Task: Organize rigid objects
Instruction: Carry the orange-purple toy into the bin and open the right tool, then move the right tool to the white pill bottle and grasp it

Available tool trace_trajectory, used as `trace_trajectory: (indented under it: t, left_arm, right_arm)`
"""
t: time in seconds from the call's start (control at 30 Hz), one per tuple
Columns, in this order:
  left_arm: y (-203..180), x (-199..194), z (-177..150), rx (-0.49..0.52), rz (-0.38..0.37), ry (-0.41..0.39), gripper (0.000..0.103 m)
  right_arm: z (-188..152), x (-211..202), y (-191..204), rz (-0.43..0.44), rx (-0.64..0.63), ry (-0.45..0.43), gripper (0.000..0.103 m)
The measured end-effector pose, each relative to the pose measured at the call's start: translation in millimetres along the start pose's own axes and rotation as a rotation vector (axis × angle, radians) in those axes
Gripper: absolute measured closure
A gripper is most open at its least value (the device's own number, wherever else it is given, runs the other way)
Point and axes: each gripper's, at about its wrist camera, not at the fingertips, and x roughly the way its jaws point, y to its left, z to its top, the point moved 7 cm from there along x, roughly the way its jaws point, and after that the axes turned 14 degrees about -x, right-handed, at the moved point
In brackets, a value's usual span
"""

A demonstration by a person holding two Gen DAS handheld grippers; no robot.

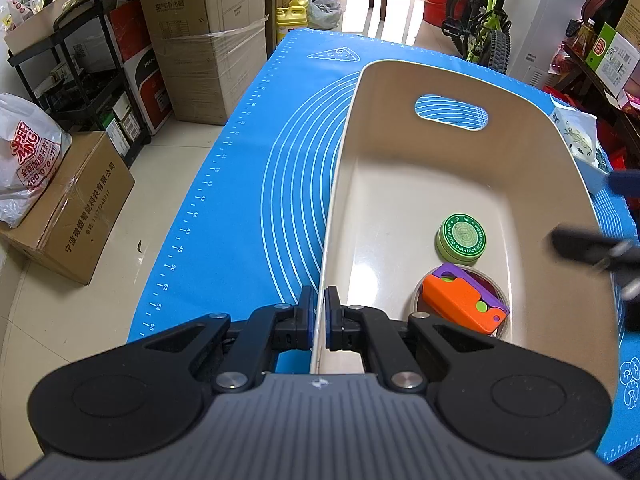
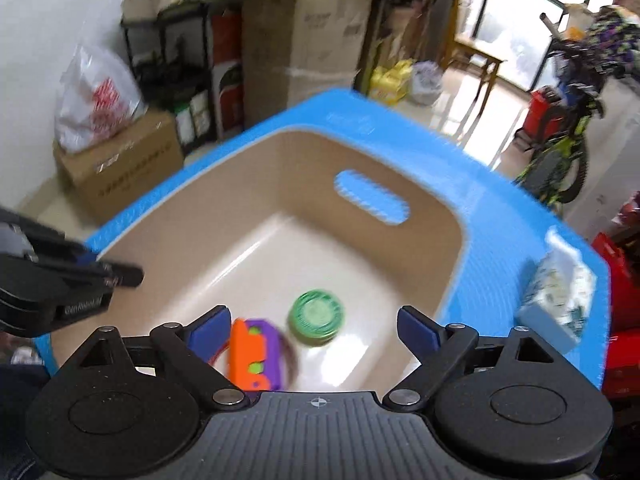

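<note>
A beige plastic bin (image 1: 400, 184) with a handle cut-out stands on the blue mat (image 1: 256, 184). My left gripper (image 1: 319, 316) is shut on the bin's left rim. Inside lie a green round tin (image 1: 462, 237) and an orange and purple toy (image 1: 464, 300) resting on a roll of tape. My right gripper (image 2: 314, 330) is open and empty above the bin (image 2: 408, 176), over the tin (image 2: 317, 314) and the toy (image 2: 256, 354). The right gripper shows blurred at the right edge of the left wrist view (image 1: 596, 246). The left gripper shows at the left of the right wrist view (image 2: 60, 280).
A tissue pack (image 2: 558, 288) lies on the mat right of the bin. Cardboard boxes (image 1: 200, 36), a black shelf (image 1: 76, 80) and a white plastic bag (image 1: 28, 156) stand on the floor to the left. A green bicycle (image 1: 486, 16) stands beyond the table.
</note>
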Motion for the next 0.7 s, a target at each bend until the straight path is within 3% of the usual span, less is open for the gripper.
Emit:
trace_trajectory:
  t: [0.3,0.43,0.7]
  left_arm:
    - [0,0,0,0.0,0.0,0.0,0.097]
    - [0,0,0,0.0,0.002,0.0,0.097]
    - [1,0,-1,0.0,0.004,-0.001,0.097]
  right_arm:
    - [-31,-37,-73,-0.17,0.124,-0.059,0.011]
    - [-55,-29,-91,-0.173,0.184,-0.027,0.011]
    - [-100,7,-90,-0.147,0.161,0.038,0.018]
